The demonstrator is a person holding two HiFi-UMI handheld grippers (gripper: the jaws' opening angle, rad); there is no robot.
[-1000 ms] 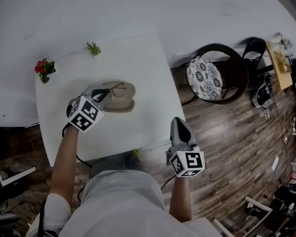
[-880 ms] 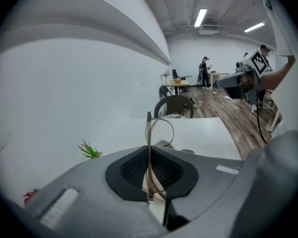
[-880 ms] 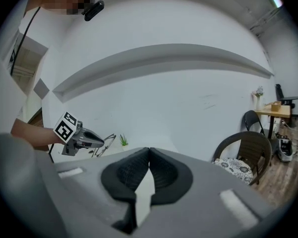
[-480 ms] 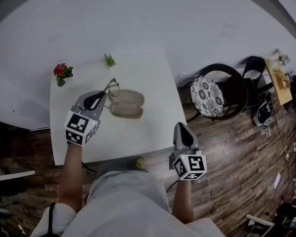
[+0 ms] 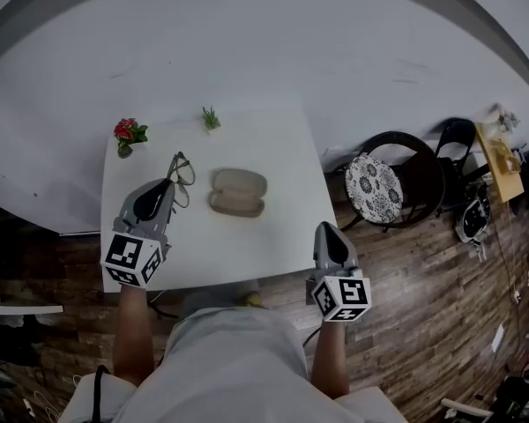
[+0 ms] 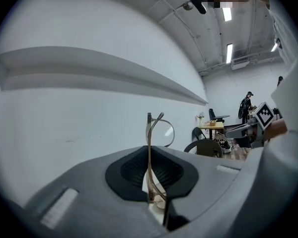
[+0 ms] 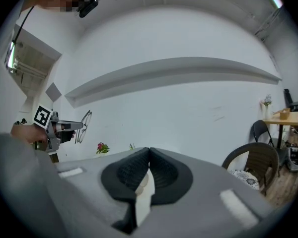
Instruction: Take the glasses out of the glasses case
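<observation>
We are pinching the glasses by a thin frame arm in the left tongs, lenses sticking out past the tips. We are judging them light, stiff and fragile: better gripped by the frame than by the glass. The glasses case is lying open, seemingly empty, right of those tongs. The right tongs are pressing together on nothing.

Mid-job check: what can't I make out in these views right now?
Glasses case: head view, too small to see inside; absent from both gripper views.
Glasses: left gripper view, lower part hidden behind the left gripper.
Yellowish thing at the near edge of the table: head view, mostly covered by the person's torso.
</observation>
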